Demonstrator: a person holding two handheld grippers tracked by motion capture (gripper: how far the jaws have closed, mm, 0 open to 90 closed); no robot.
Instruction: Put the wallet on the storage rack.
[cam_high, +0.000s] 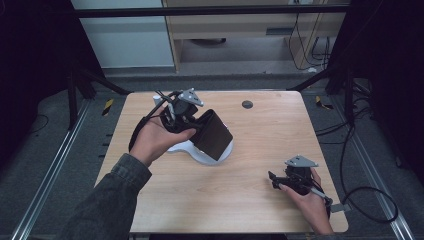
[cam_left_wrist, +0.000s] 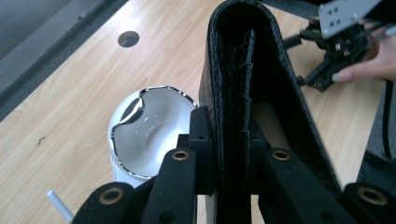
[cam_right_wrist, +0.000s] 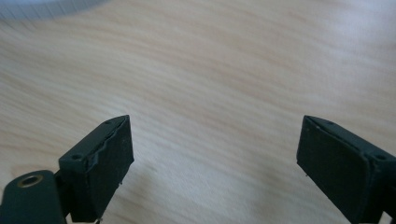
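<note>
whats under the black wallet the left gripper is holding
A white dish sits on the table beneath the wallet; the wallet covers the dish's far side.

White bowl (cam_high: 200, 152): partly hidden behind black wallet (cam_high: 212, 134) in the high view; near rim covered by fingers (cam_left_wrist: 180, 179) in the left gripper view. Wallet's lower end cut off at bottom edge. Pale blurred shape (cam_right_wrist: 51, 7), top left of the right gripper view: unidentifiable.

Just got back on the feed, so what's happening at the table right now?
The left tool is shut on a black wallet, holding it above a white dish on the wooden table. The right tool is open and holds nothing, low over bare tabletop near the person's right-hand corner.
</note>
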